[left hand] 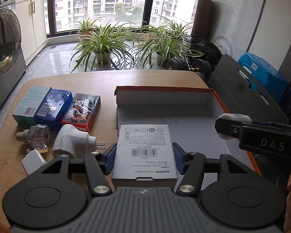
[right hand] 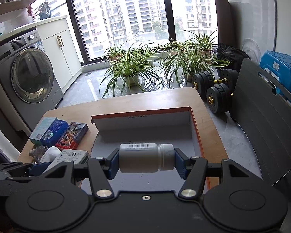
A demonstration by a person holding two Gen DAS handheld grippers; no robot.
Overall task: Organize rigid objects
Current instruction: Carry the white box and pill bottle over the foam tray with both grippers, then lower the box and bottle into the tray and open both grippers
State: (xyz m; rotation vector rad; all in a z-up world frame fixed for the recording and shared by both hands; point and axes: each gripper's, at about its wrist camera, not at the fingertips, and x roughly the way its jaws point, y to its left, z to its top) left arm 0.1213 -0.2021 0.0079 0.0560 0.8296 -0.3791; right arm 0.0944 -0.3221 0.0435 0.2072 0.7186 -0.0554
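You are angling both grippers downward: your left gripper [left hand: 144,158] is clamping the adapter box [left hand: 144,151], your right gripper [right hand: 146,160] is clamping the white bottle [right hand: 146,157] at the tray's [right hand: 196,134] six o'clock.

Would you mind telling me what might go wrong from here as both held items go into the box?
1. The left hand-held gripper holds the power adapter box and the right hand-held gripper holds the white bottle over the same orange-edged box; they could collide.
2. The bottle is gripped end to end, lying sideways, so it may roll once released.
3. The box's left wall looks torn, so items could slide out.
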